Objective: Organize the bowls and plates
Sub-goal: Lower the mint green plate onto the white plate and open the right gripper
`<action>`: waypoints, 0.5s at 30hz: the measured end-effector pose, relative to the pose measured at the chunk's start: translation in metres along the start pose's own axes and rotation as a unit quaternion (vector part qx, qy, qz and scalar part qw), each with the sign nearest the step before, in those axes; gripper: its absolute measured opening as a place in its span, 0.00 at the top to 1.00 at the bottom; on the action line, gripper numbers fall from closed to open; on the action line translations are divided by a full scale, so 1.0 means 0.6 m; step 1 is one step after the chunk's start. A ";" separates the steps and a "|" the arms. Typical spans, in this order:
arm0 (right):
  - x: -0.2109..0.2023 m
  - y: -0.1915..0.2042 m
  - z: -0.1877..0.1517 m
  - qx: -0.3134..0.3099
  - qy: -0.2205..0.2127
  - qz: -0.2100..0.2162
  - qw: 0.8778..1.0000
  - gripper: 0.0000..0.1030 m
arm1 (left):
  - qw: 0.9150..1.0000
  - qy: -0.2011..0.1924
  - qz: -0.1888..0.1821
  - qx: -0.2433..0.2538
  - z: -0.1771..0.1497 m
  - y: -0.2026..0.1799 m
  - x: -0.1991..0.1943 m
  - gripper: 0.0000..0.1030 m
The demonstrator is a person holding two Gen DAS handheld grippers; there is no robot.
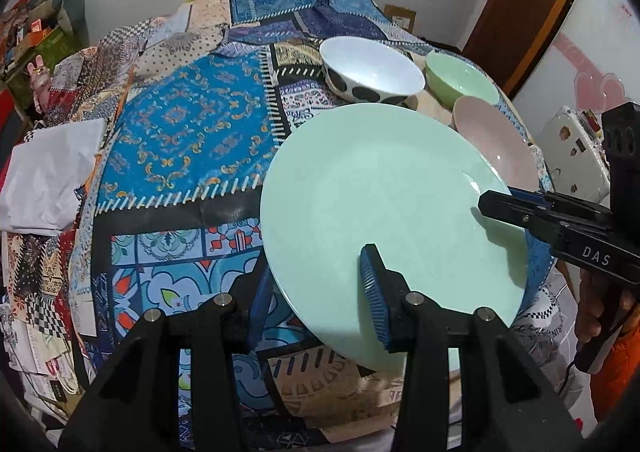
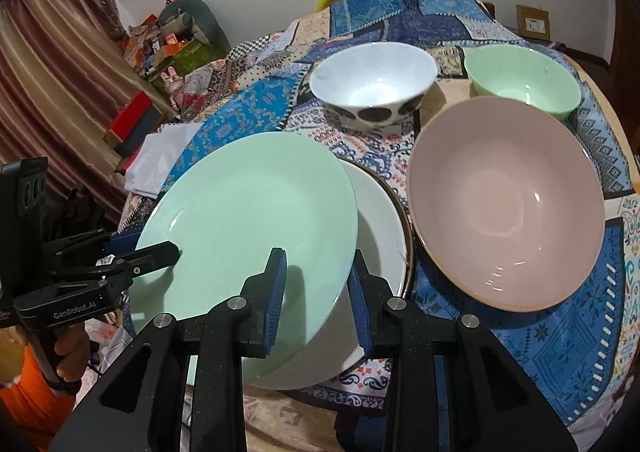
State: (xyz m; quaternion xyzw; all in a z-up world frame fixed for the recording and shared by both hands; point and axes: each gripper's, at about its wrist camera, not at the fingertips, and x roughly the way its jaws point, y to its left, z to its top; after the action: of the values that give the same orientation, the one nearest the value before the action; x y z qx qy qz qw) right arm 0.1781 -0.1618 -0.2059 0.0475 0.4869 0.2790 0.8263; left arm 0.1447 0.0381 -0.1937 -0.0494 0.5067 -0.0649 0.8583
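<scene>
Patchwork cloth covers the desk. Both tools pinch the mint plate: left tool at frame bottom, right tool likewise. Pink bowl sits centre-right.

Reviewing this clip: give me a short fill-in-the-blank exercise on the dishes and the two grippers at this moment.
1. Both the left gripper and the right gripper straddle the rim of the mint green ____.
2. Under the mint green plate lies a ____ plate with a dark rim.
3. The white bowl has black ____ on its outside.
4. The dish between the green bowl and the right gripper is a ____ bowl.

Missing words: plate; white; spots; pink
</scene>
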 end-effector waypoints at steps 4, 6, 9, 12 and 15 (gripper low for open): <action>0.009 -0.006 -0.003 0.002 0.007 -0.003 1.000 0.73 | 1.000 0.012 -0.003 -0.004 0.000 0.002 0.020 0.59; 0.012 -0.007 -0.005 0.002 0.010 -0.007 1.000 0.73 | 1.000 0.017 -0.003 -0.004 0.000 0.002 0.028 0.59; 0.017 -0.013 -0.006 0.007 0.014 -0.008 1.000 0.73 | 1.000 0.021 -0.003 -0.003 0.000 0.002 0.037 0.59; 0.020 -0.018 -0.008 0.010 0.018 -0.009 1.000 0.73 | 1.000 0.025 -0.003 -0.001 0.000 0.001 0.043 0.59; 0.021 -0.020 -0.008 0.012 0.021 -0.009 1.000 0.73 | 1.000 0.029 -0.002 0.000 0.001 0.000 0.051 0.58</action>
State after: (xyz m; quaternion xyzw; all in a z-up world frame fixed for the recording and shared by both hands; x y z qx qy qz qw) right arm 0.1836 -0.1664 -0.2227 0.0467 0.5082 0.2668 0.8176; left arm 0.1598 0.0330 -0.2197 -0.0491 0.5311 -0.0680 0.8432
